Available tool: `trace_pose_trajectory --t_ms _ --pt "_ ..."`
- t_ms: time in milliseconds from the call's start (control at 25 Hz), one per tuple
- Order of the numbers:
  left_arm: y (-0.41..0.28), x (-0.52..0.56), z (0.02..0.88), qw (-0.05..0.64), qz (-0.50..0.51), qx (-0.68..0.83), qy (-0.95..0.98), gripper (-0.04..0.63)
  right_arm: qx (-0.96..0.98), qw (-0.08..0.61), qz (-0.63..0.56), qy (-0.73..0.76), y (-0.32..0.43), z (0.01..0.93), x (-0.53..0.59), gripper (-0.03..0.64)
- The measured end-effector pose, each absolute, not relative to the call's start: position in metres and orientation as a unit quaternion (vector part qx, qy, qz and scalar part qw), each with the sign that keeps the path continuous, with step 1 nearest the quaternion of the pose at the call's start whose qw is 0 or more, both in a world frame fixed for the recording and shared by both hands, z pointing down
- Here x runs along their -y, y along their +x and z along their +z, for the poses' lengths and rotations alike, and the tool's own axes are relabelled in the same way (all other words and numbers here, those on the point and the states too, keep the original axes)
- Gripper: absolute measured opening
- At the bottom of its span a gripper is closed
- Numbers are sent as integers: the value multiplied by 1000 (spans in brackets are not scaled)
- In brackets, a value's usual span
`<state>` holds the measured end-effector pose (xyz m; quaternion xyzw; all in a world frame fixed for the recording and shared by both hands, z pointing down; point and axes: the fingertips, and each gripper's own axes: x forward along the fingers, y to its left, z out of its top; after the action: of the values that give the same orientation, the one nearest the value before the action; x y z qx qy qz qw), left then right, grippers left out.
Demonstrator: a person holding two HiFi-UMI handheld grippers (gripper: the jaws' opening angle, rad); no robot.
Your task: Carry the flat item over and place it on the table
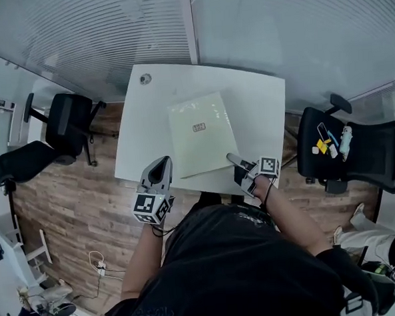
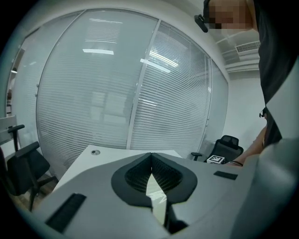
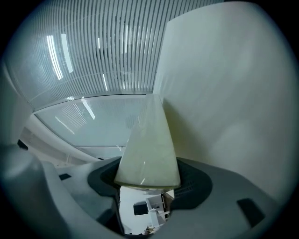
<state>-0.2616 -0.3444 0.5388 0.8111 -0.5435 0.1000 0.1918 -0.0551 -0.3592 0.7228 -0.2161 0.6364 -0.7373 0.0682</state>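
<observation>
Grips the item point(image 1: 199, 134) by its near right corner in the right gripper point(image 1: 234, 161), level over the table point(image 1: 260, 97) for a flat landing; cannot tell whether resting yet. Holds the left gripper point(image 1: 164, 163) clenched, empty, beside the near left corner, probably to steady.

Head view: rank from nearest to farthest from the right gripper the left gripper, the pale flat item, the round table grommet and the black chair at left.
From the right gripper:
1. The flat item, its near right corner between the jaws.
2. The left gripper, at the item's near left corner.
3. The round grommet, at the far left corner of the table.
4. The black chair, beyond the table's left edge.
</observation>
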Motion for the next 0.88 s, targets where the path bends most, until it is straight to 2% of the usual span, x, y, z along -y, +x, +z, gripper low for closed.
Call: trace_pose_trajectory --t_ms 560,880 --pt "-267 357 558 214 110 503 830 14 -652 41 -715 -250 -73 755 357 293" --pt "-273 362 560 217 102 494 836 14 -674 -22 -683 -279 -70 771 358 310"
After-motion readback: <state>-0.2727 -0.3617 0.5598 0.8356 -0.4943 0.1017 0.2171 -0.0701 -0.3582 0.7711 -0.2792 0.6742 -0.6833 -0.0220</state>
